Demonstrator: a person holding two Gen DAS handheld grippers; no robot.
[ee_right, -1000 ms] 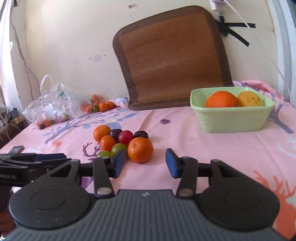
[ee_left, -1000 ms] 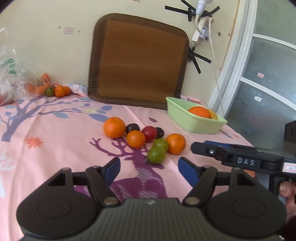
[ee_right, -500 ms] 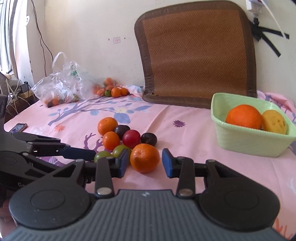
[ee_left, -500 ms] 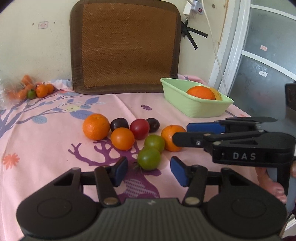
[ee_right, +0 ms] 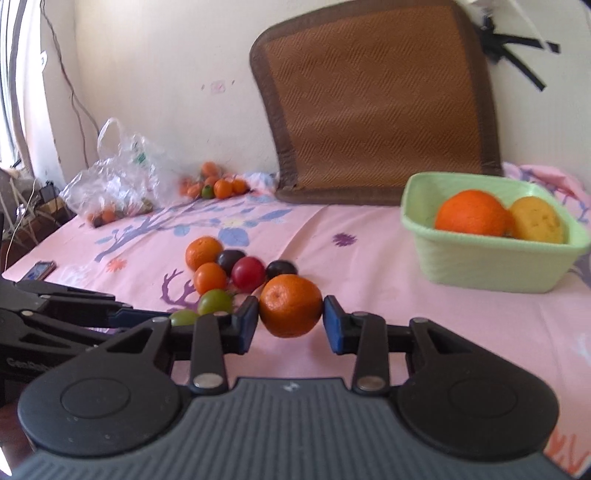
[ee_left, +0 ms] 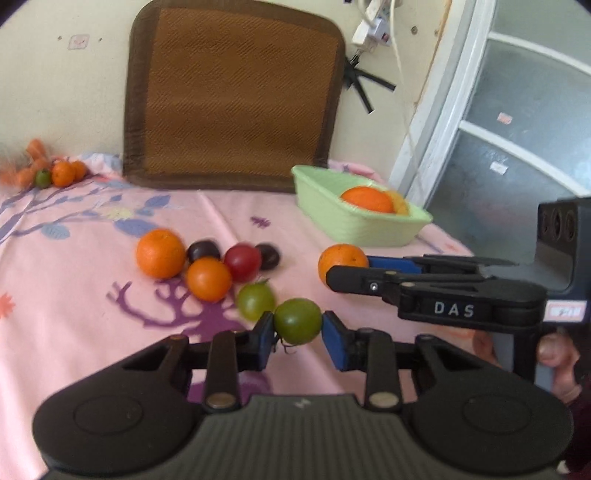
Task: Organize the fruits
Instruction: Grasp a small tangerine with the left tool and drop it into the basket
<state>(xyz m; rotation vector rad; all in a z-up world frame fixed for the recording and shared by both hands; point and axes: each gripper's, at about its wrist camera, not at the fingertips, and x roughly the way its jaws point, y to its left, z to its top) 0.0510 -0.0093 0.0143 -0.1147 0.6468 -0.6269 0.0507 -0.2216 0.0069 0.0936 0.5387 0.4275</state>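
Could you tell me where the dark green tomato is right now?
In the left wrist view, the dark green tomato sits low and central between the left gripper jaws, beside the paler green tomato.

A glossy green tomato [ee_left: 297,320], dimpled orange [ee_right: 290,305], matt plastic basket [ee_right: 480,264], printed pink cloth [ee_right: 369,258], coarse woven mat [ee_right: 373,107].

**Cream wall, pink floral cloth, daylight**

A cream wall [ee_right: 155,74] backs the scene, with a brown woven mat [ee_left: 232,92] leaning upright against it. A pink tablecloth [ee_right: 406,314] printed with purple branches covers the surface. At the right stands a white-framed frosted-glass door [ee_left: 517,129]. A power strip [ee_left: 373,22] hangs beside black tape [ee_left: 365,83]. Soft daylight fills the room.
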